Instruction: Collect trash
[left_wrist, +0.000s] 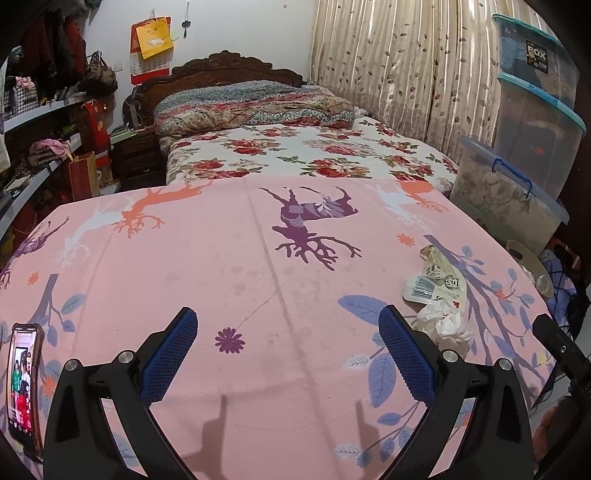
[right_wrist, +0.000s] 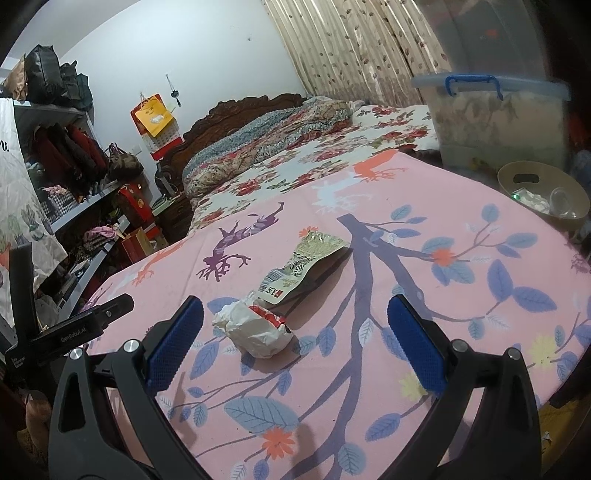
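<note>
A crumpled white and red wrapper (right_wrist: 255, 328) lies on the pink deer-print cloth (right_wrist: 424, 206), just ahead of my open right gripper (right_wrist: 295, 314), nearer its left finger. A flat snack pouch (right_wrist: 306, 262) lies beyond it. A tan bin (right_wrist: 539, 188) with trash inside stands off the table's far right. In the left wrist view my left gripper (left_wrist: 284, 325) is open and empty over bare cloth (left_wrist: 221, 258). The wrapper (left_wrist: 443, 325) sits just right of its right finger, the pouch (left_wrist: 439, 277) behind it, the bin (left_wrist: 528, 266) at the right edge.
A phone (left_wrist: 24, 384) stands propped at the table's left edge. Stacked clear storage boxes (left_wrist: 532, 122) stand at the right, a floral bed (left_wrist: 303, 155) behind the table, cluttered shelves (left_wrist: 40, 147) at the left. The left gripper's body (right_wrist: 85, 325) shows in the right wrist view.
</note>
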